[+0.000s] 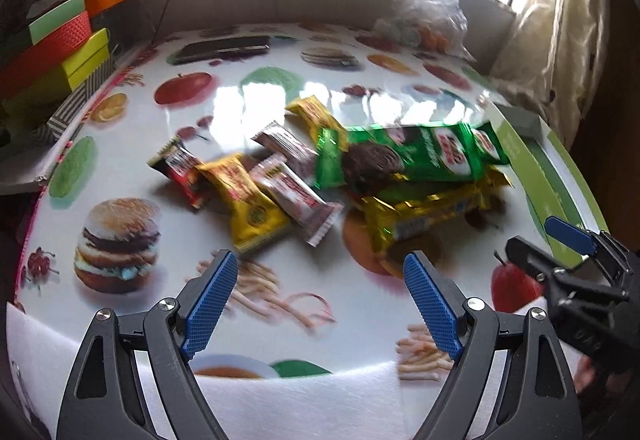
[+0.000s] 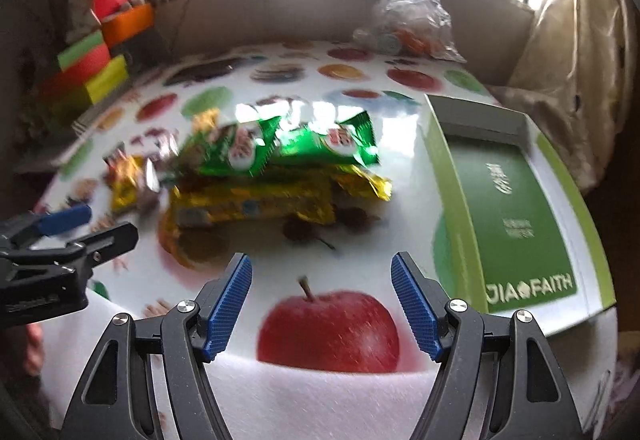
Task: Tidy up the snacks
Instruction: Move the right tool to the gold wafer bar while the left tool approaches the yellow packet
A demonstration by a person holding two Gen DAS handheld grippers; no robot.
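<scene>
A heap of snack packets lies mid-table. Two green biscuit packs (image 1: 404, 157) (image 2: 280, 145) rest on top of long gold packs (image 1: 424, 215) (image 2: 256, 205). To their left lie small yellow bars (image 1: 248, 195), white-and-red bars (image 1: 296, 195) and a dark red bar (image 1: 180, 169). My left gripper (image 1: 322, 272) is open and empty, hovering short of the heap. My right gripper (image 2: 322, 274) is open and empty too, over a printed apple, near the gold packs. Each gripper shows in the other's view: the right gripper (image 1: 556, 240), the left gripper (image 2: 92, 226).
A green and white box lid (image 2: 512, 207) (image 1: 560, 195) lies at the table's right edge. Coloured boxes (image 1: 68, 43) are stacked at the far left. A clear plastic bag (image 2: 408, 19) sits at the back, with a dark flat item (image 1: 224, 48) beside it. A curtain (image 1: 560, 23) hangs right.
</scene>
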